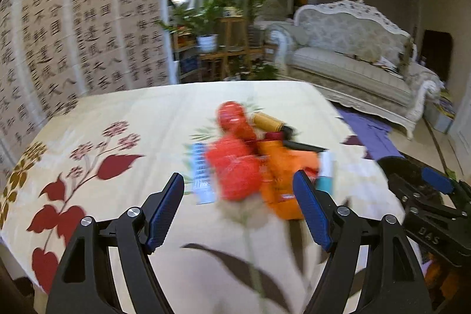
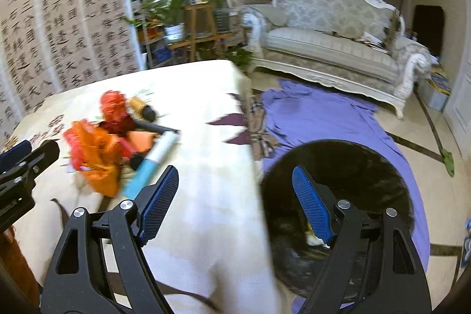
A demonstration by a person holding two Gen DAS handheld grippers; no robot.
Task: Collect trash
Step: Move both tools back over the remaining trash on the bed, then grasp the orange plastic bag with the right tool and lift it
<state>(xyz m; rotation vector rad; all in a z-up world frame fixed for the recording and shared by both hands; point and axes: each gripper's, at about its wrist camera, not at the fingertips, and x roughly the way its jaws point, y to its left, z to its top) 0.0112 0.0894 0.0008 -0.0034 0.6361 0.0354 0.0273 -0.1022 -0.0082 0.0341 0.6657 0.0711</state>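
Red-orange trash pile [image 1: 253,167] lies ahead of the open left gripper [image 1: 240,208].

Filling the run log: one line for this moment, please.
left gripper: open, empty | right gripper: open, empty | red and orange wrapper pile: on floral tablecloth | black round bin: on floor

I'm looking into a home living room: an ornate white sofa [image 1: 350,55], potted plants [image 1: 207,19] on wooden stands, calligraphy screens [image 1: 76,28], and a flowered tabletop [image 1: 123,119].
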